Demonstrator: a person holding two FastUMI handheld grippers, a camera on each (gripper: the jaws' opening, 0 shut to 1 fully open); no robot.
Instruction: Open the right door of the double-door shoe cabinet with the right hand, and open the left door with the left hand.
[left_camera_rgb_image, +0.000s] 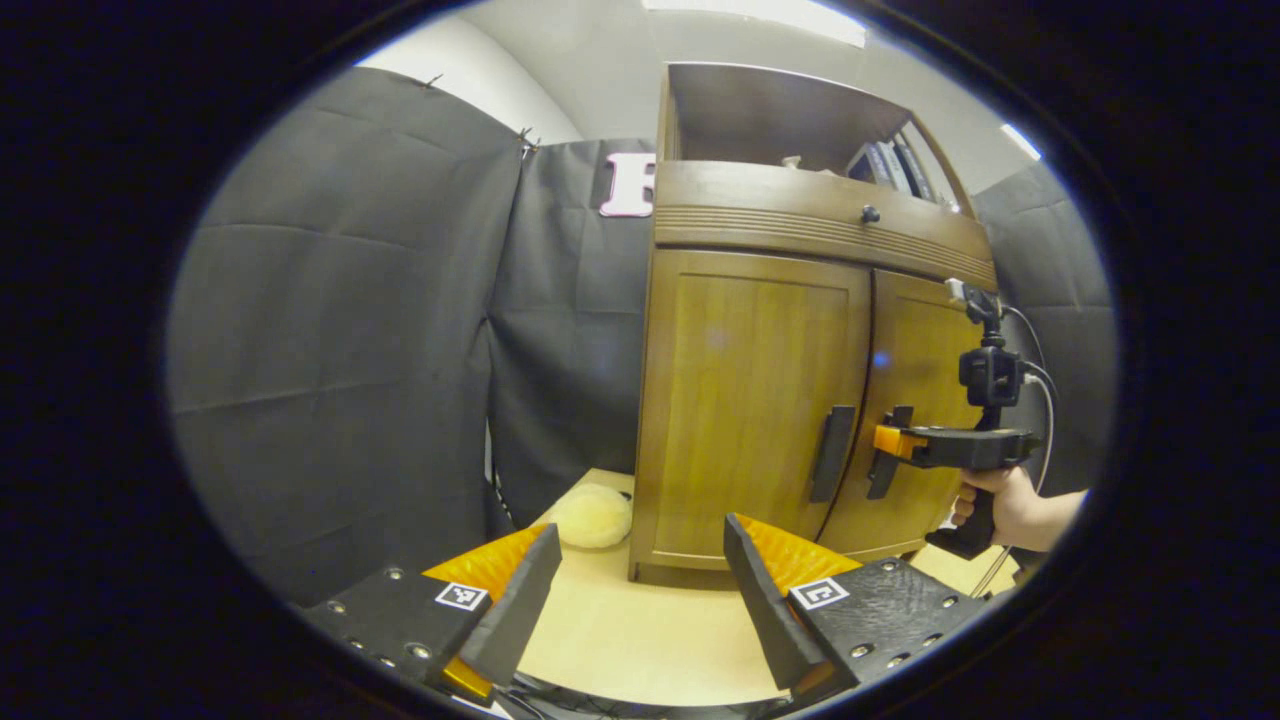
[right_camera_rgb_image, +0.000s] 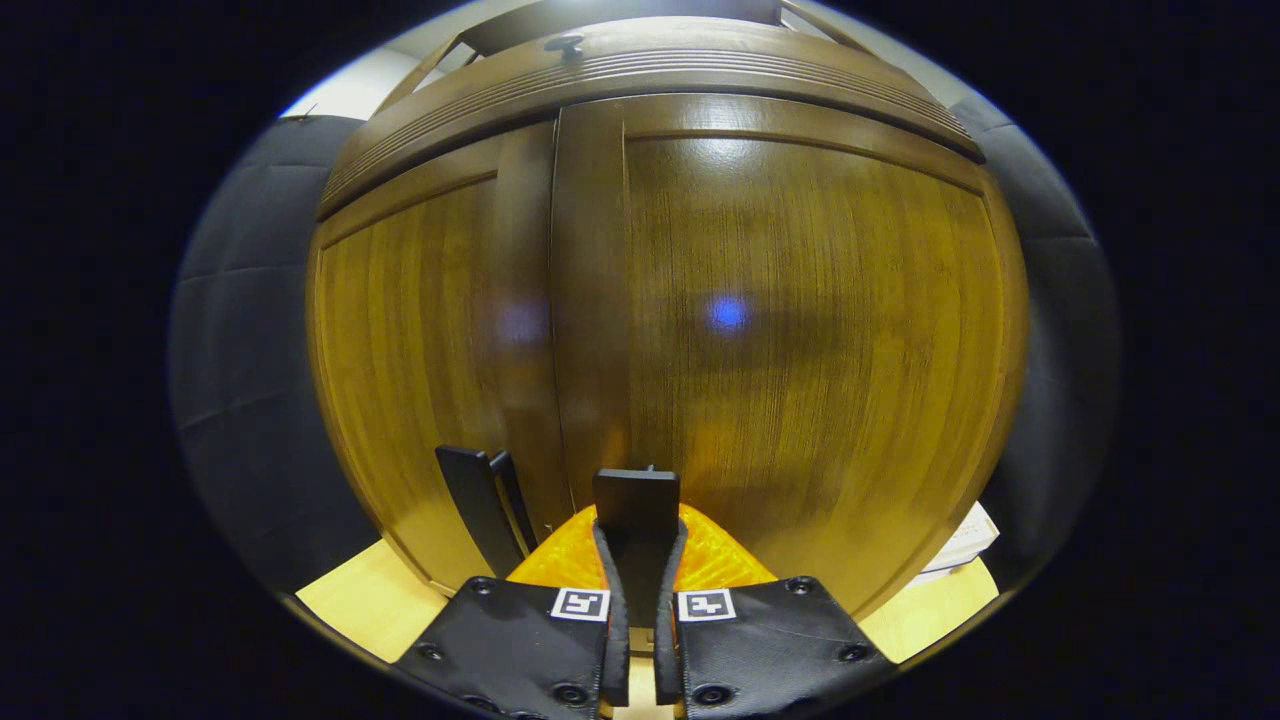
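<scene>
Right gripper (right_camera_rgb_image: 640, 560) clamps the upright right-door handle (right_camera_rgb_image: 636, 500).

You get even light from ceiling panels (left_camera_rgb_image: 760, 12) above the shoe cabinet (left_camera_rgb_image: 760, 400). Its right door (right_camera_rgb_image: 800, 330) shows a small blue glint and soft glare near its top; fisheye bowing bends the cabinet's edges, everything stays sharp.

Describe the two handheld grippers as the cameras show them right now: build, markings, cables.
The left gripper has two wedge-shaped fingers on dark, screw-studded plates, each plate carrying a square black-and-white marker. The right gripper is a dark pistol-grip body with a small camera block on a post above it and a cable trailing down. Its plates bear the same markers.
</scene>
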